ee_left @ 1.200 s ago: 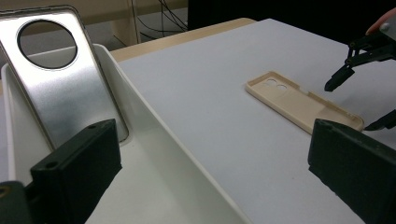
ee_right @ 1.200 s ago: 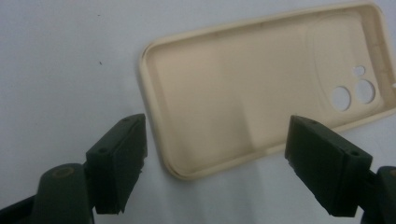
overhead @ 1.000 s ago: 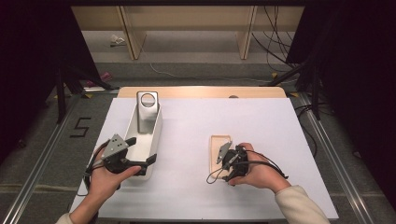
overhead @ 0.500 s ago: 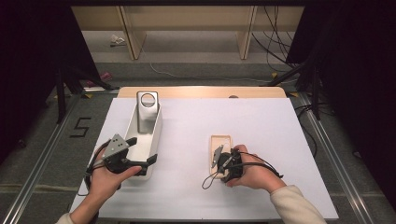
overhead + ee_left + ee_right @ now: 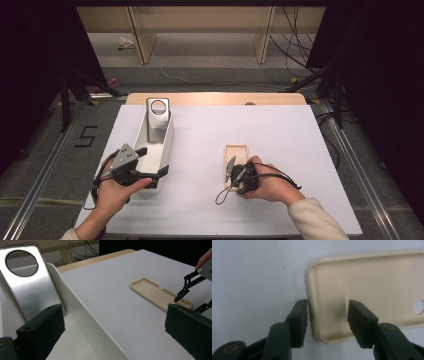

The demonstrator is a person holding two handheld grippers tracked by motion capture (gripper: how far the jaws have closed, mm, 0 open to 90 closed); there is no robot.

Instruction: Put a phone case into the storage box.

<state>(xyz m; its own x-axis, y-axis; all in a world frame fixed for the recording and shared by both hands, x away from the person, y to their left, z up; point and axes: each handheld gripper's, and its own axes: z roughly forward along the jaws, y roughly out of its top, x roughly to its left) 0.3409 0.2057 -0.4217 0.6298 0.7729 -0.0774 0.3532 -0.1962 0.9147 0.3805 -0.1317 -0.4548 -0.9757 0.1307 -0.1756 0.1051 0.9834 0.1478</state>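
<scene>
Beige phone case (image 5: 362, 295) straddled at its short end wall by right gripper (image 5: 328, 322), jaws apart, not yet clamped. Could slide or flip off the white table (image 5: 280, 135) if pinched shallow. Left gripper (image 5: 112, 332) spread wide, holding nothing, over white tray (image 5: 165, 145).

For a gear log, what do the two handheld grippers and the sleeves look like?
Both are black two-jaw tools with blocky pads. The left gripper carries a grey three-cornered plate; the right gripper shows brass-coloured pivot pins and trails a looping black cable. A cream sleeve covers the person's right forearm.

floor (image 5: 45, 150): grey, "5" marked | shelving (image 5: 200, 30): wooden | surroundings: dark
</scene>
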